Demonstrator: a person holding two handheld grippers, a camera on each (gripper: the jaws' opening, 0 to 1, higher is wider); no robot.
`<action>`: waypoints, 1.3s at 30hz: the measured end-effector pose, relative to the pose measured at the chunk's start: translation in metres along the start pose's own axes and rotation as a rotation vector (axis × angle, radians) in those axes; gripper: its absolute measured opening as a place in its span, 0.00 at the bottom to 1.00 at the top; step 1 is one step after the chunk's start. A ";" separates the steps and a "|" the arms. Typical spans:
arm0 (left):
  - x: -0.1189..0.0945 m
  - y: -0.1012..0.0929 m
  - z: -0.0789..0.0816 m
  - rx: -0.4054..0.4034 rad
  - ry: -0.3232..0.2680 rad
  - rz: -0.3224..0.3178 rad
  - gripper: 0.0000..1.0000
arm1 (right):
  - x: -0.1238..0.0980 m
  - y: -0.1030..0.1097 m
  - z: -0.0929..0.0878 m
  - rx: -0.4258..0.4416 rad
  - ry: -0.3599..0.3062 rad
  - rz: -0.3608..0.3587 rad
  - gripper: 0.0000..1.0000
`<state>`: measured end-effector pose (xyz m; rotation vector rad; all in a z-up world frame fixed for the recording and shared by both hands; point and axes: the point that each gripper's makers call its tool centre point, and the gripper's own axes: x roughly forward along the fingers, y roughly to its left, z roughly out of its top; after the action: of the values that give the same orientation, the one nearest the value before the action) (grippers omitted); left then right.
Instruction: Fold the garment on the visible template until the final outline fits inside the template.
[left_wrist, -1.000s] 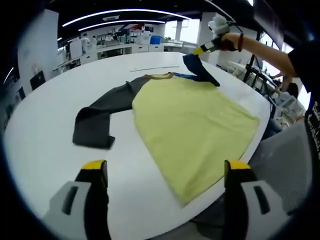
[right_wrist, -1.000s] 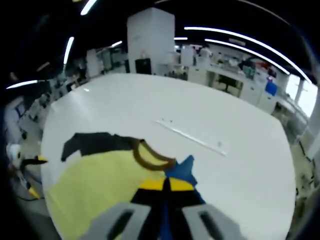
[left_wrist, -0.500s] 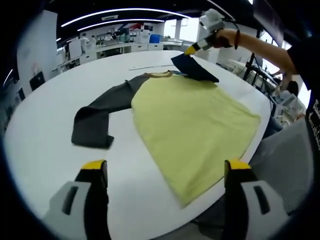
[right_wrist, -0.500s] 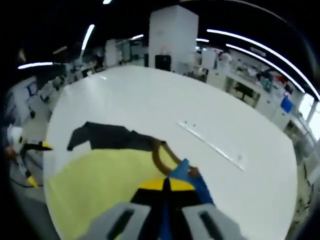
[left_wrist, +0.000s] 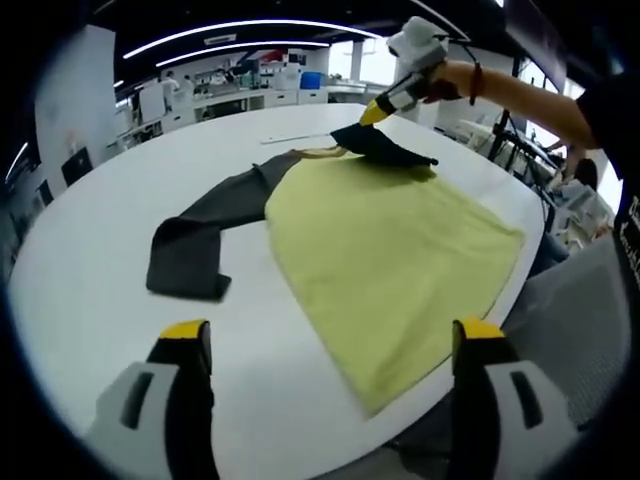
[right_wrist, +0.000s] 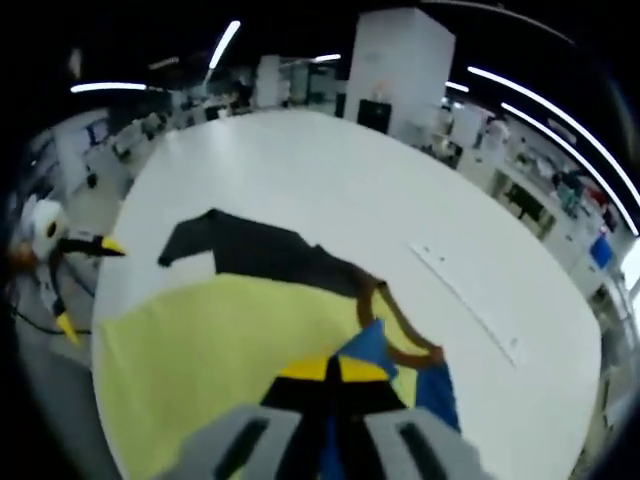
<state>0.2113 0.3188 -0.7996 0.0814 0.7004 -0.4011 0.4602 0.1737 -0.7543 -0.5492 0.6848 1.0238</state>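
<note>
I see a round white table (left_wrist: 90, 240); curved ceiling light strips (left_wrist: 250, 22) at twelve o'clock; white pillar (right_wrist: 398, 55); possibly lab benches (left_wrist: 240, 95) behind.

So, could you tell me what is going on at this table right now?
A person is folding a yellow shirt with dark sleeves on a round white table. The right gripper is shut on the right-hand sleeve, lifting it over the shirt's body. The left gripper hangs open near the table's edge, holding nothing. The other sleeve lies spread out, unfolded.
</note>
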 end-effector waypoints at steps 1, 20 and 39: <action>0.000 0.000 0.000 0.001 -0.001 0.001 0.97 | 0.000 0.002 0.001 -0.005 -0.005 0.007 0.00; 0.003 -0.002 0.000 0.021 -0.005 0.008 0.98 | 0.014 0.046 0.014 -0.122 -0.032 0.064 0.00; 0.002 0.000 -0.002 0.029 -0.010 0.014 0.99 | 0.048 0.075 -0.004 -0.148 -0.013 0.039 0.00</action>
<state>0.2116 0.3190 -0.8023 0.1120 0.6838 -0.3980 0.4080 0.2301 -0.7999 -0.6596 0.6133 1.1194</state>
